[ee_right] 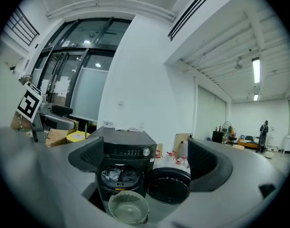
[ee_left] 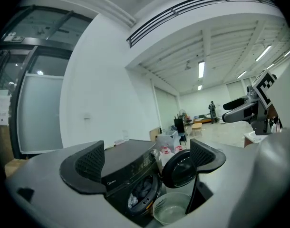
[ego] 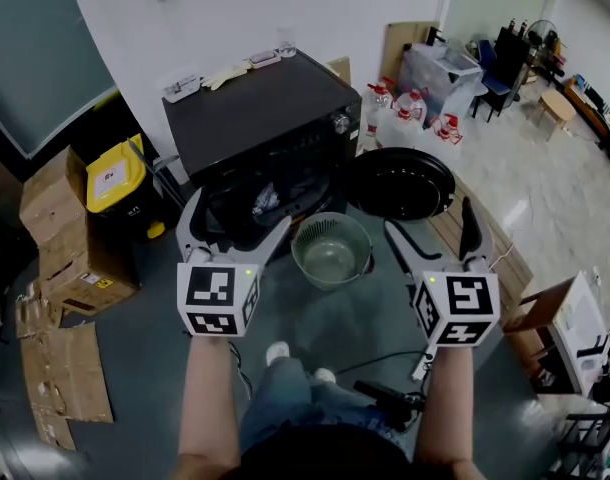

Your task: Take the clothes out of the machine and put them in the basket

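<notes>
Left gripper (ego: pixel 237 218) and right gripper (ego: pixel 431 223), each a grey two-jaw tong behind a cube of black-and-white square markers, hover with jaws spread wide and nothing between them in front of the washing machine (ego: pixel 255 108); their inner pads (ee_left: pixel 90 159) show a dark cross-hatched grip texture. The machine is a boxy black front-loader with a flat matte top and a silver dial on its control panel. Its round, glossy dark door (ego: pixel 400 183) stands swung fully open on the side of the machine nearer the right gripper. The clothes (ee_right: pixel 111 174), a crumpled heap of grey and pale fabric, lie inside the machine's drum. The basket (ego: pixel 330 258), a round pale-green plastic tub with perforated walls, sits empty on the smooth grey floor (ego: pixel 335 338) just in front of the machine's opening, between the two grippers in the head view. A bin with a yellow lid (ego: pixel 115 173) stands beside the machine on the left gripper's side, with brown cardboard boxes (ego: pixel 70 243) beyond it, and clear bottles with red caps (ego: pixel 410 108) cluster behind the open door.
</notes>
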### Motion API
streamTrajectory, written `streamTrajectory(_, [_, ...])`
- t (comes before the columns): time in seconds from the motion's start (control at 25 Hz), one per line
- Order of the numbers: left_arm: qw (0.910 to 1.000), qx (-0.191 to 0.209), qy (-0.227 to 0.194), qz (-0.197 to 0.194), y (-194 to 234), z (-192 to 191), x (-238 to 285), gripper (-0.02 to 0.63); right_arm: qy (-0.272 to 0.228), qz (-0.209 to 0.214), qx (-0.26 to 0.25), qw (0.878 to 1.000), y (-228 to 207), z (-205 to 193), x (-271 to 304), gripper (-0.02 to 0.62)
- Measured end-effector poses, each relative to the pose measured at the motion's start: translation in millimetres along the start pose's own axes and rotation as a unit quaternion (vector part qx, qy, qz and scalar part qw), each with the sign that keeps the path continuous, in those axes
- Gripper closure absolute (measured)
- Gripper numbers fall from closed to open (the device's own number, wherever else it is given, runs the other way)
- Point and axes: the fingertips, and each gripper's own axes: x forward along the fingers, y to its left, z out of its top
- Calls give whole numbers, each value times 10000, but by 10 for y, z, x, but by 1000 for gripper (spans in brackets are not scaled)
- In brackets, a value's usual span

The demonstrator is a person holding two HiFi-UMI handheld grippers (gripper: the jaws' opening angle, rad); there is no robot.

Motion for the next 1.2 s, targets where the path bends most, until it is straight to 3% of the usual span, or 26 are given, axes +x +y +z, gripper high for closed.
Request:
streamTrajectory(0.36, [9992,19,-83,-397,-31,5,581,44,131,-393,58,9991,-200,-109,240,44])
streamTrajectory(0.76, [9938,-17,-165,-1100,131,66,1575,44,412,-1215,198,9915,-417,-159,668,44])
streamTrajectory(1.0, [9864,45,-207,-1633,213,101,2253,44,590,-1721,312,9828,-516,-157,1072,44])
streamTrajectory(1.2, [9742,134,-125,-2249,176,74,2789,44,784,-2248,450,9702,-554,-167,1317,44])
